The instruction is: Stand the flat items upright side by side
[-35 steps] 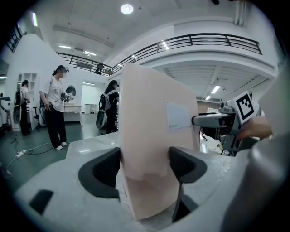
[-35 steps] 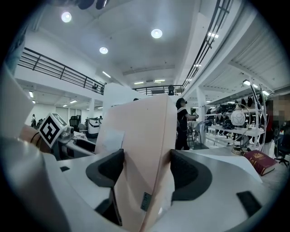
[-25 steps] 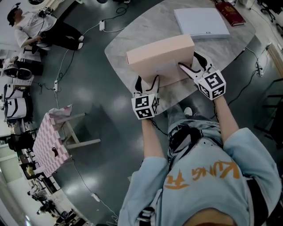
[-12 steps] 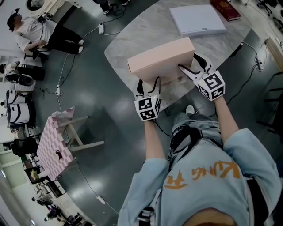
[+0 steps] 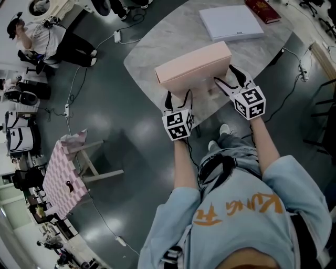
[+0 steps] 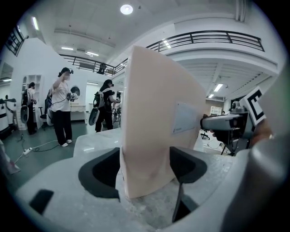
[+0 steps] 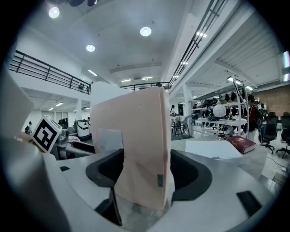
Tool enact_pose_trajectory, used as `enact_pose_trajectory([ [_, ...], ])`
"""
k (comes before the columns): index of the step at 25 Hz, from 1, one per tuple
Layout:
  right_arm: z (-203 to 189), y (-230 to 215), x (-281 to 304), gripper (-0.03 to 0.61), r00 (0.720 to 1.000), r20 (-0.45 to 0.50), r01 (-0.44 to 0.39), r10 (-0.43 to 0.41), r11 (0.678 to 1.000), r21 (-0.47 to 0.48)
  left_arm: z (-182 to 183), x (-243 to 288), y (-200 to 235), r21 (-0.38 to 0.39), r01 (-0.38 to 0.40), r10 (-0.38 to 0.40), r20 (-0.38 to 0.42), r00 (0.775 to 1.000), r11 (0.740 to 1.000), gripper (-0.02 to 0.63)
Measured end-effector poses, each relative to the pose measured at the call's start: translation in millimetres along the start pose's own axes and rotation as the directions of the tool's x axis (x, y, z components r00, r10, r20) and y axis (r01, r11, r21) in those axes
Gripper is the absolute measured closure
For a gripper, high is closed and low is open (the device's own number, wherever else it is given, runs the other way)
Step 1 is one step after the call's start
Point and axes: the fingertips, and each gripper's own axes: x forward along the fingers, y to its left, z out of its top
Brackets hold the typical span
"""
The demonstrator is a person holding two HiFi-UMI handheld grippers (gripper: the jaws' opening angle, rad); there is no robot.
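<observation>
Left gripper (image 5: 178,97) and right gripper (image 5: 224,75) each clamp an end of the pink box (image 5: 191,65) (upright, on its long edge)

I see the pink box (image 5: 193,65) standing upright on a long edge, just above the middle of the frame, over the near side of the table (image 5: 157,42). I cannot tell whether its lower edge touches the top. A pale label sits on the broad face turned toward me. My left gripper (image 5: 178,94) clamps its left end and my right gripper (image 5: 224,74) its right end. The white box (image 5: 231,22) lies flat at upper right, well apart. The red book (image 5: 264,9) lies flat just beyond it, at the top edge.
</observation>
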Motion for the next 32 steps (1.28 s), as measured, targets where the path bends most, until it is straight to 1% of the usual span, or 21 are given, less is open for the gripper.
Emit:
enact_pose_trajectory([
  [5, 3, 1, -18, 0.260, 0.998, 0.020, 0.052, -0.052, 0.998, 0.035, -2, -16, 2, -0.025, -0.008, 0.007, -0.005, 1.000, 1.000, 0.258],
  [6, 5, 1, -22, 0.267, 0.998, 0.028, 0.060, -0.061, 0.997, 0.044, -1, -18, 2, -0.032, -0.010, 0.010, -0.002, 1.000, 0.999, 0.267],
  [9, 12, 4, -34, 0.327, 0.995, 0.056, 0.080, -0.083, 0.995, 0.065, 2, -29, -3, -0.051, -0.010, 0.010, 0.012, 1.000, 0.999, 0.296],
  [14, 14, 12, -60, 0.455, 0.989, 0.087, 0.114, -0.121, 0.990, 0.086, 0, -49, -17, -0.077, -0.004, 0.007, 0.033, 0.999, 0.997, 0.379],
  [17, 12, 13, -72, 0.515, 0.984, 0.100, 0.138, -0.148, 0.985, 0.100, 3, -56, -31, -0.085, 0.020, -0.014, 0.067, 0.998, 0.996, 0.463],
  [20, 11, 16, -86, 0.567, 0.979, 0.111, 0.160, -0.171, 0.982, 0.104, 8, -65, -43, -0.089, 0.041, -0.031, 0.102, 0.994, 0.995, 0.528],
  [23, 12, 18, -98, 0.575, 0.977, 0.126, 0.159, -0.172, 0.981, 0.107, 11, -69, -56, -0.086, 0.060, -0.049, 0.119, 0.992, 0.995, 0.590],
  [24, 12, 19, -102, 0.575, 0.977, 0.132, 0.155, -0.168, 0.982, 0.107, 12, -69, -61, -0.083, 0.074, -0.064, 0.120, 0.991, 0.994, 0.600],
  [27, 13, 16, -113, 0.577, 0.975, 0.137, 0.160, -0.173, 0.982, 0.102, 12, -64, -80, -0.069, 0.119, -0.111, 0.111, 0.988, 0.990, 0.601],
  [32, 9, -5, -133, 0.577, 0.967, 0.130, 0.207, -0.220, 0.973, 0.101, 11, -48, -118, -0.048, 0.192, -0.187, 0.091, 0.978, 0.980, 0.601],
])
